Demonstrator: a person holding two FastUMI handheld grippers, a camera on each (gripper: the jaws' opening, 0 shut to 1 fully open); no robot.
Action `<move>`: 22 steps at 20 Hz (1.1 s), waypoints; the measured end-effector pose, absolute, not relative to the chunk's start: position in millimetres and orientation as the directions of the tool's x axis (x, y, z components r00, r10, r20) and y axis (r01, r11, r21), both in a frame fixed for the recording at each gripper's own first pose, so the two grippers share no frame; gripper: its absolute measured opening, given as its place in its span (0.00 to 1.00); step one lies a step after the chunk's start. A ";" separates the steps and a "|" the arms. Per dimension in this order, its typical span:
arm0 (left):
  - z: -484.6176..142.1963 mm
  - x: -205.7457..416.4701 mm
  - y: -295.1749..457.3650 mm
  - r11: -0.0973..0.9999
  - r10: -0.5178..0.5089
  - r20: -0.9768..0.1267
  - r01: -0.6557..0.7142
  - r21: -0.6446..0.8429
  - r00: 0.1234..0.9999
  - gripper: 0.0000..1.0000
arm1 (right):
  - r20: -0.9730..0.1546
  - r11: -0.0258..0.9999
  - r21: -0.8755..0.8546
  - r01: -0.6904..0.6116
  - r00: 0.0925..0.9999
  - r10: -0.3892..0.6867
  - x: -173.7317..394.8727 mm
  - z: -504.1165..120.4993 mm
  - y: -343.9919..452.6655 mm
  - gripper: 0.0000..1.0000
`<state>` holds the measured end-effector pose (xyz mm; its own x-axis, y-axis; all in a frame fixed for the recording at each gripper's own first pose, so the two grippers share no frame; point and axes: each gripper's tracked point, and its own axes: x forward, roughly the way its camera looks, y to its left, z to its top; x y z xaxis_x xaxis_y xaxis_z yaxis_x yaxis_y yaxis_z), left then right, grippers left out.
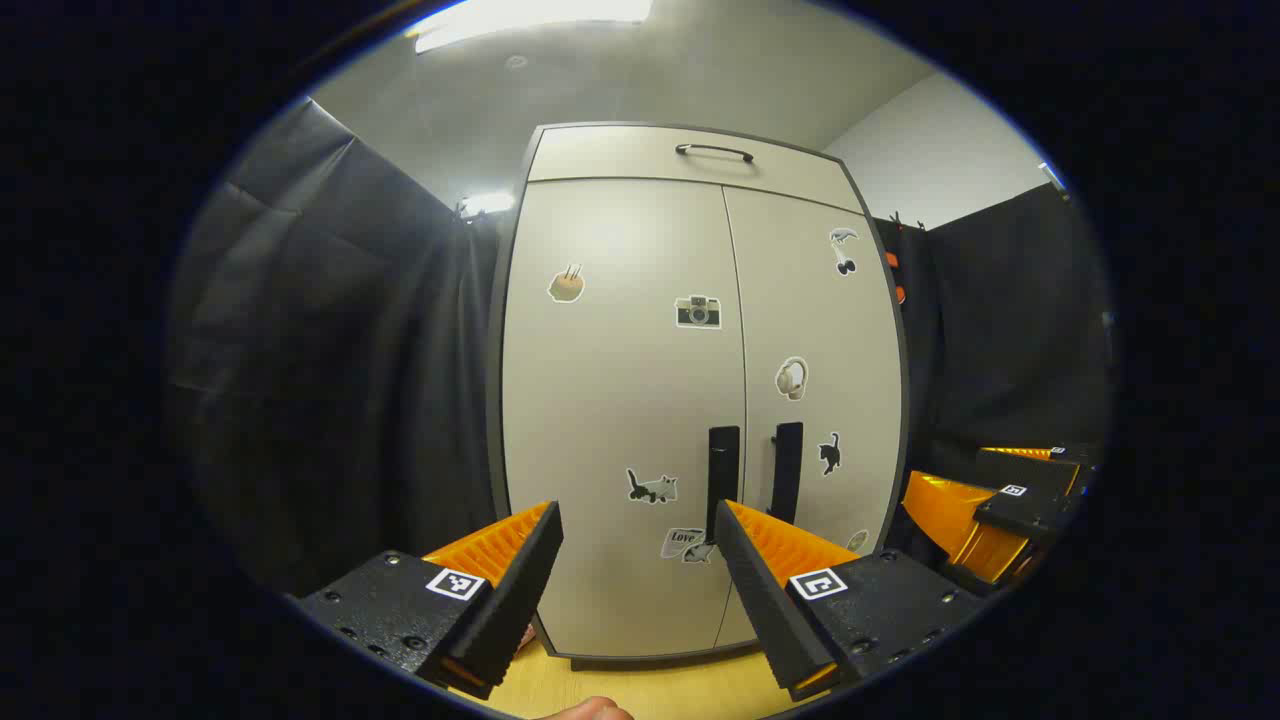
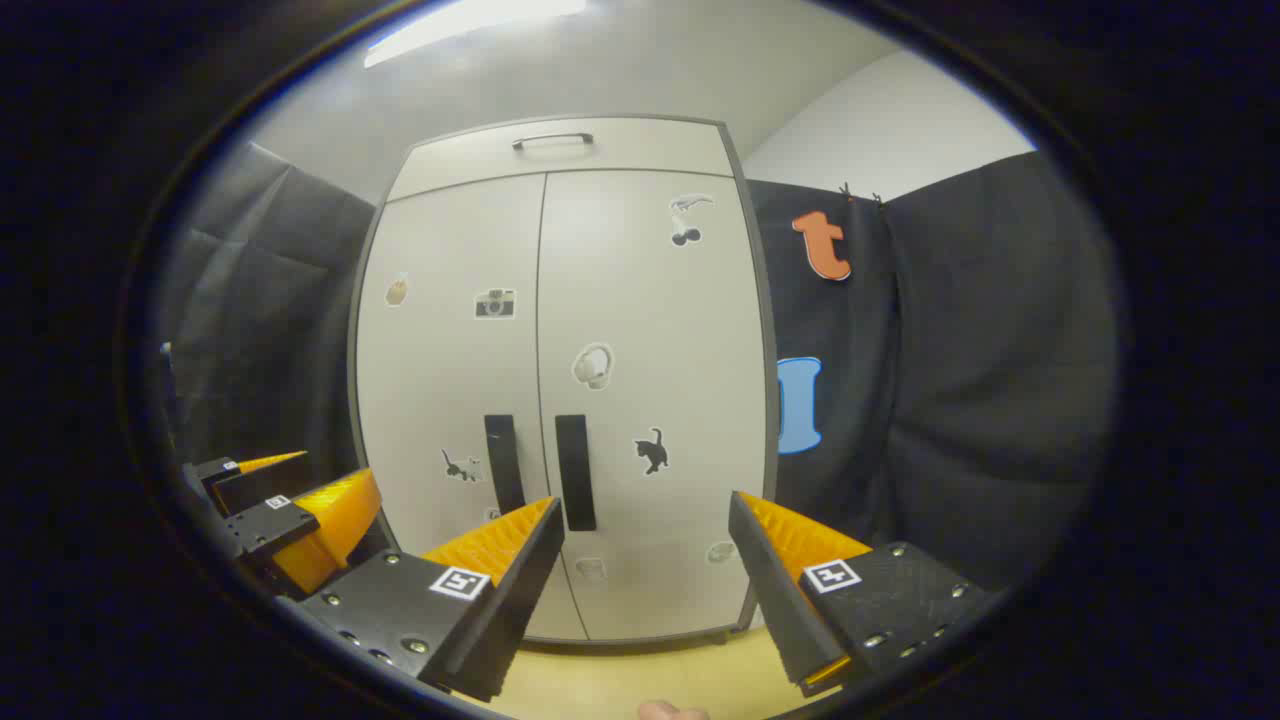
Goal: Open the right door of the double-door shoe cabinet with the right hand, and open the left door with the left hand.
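- Both tools stand wide open and hold nothing: the left gripper [image 1: 638,520] in the left gripper view and the right gripper [image 2: 645,515] in the right gripper view each show 2 orange-and-black fingers spread apart, short of the cabinet.
- Straight ahead of both is the shoe cabinet [image 2: 560,380], upright on the floor, with its 2 doors meeting at a centre seam.
- Nothing of the task looks done: the right door [image 2: 650,400] and the left door [image 1: 610,400] both lie flush and closed.
- Either side of the seam hang 2 black vertical handles, the right handle [image 2: 575,470] and the left handle [image 1: 723,470], untouched.
- By my judgement, 2 steps remain: the right tool has to close on its handle and swing that door out, then the left does likewise.
- Above the doors sits a top drawer [image 1: 690,155] with a dark bar pull, closed as far as the warped lens lets me judge.
- Pale wooden floor [image 2: 600,685] runs under the cabinet.
- Black cloth drapes both sides, with a grey ceiling and a bright ceiling light [image 1: 530,15] overhead.
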<state>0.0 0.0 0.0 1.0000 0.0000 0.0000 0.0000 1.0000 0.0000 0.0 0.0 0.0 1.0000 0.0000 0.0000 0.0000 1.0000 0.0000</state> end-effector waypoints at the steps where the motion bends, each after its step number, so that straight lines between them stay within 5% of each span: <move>1: -1.3 1.3 -2.2 1.000 -0.009 0.001 0.009 0.006 1.000 0.95 | -0.001 1.000 -0.004 0.003 1.000 -0.003 0.8 -0.5 -0.6 0.98; 22: -2.7 10.0 12.4 0.999 0.042 0.013 -0.042 0.034 0.999 0.95 | -0.026 0.999 -0.003 -0.043 0.999 0.043 19.8 -6.8 14.5 0.98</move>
<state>10.0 12.4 -2.7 0.9990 0.0421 0.0126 -0.0425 0.9985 0.0338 19.8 14.5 -6.8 0.9988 0.0426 -0.0262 -0.0426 0.9991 -0.0029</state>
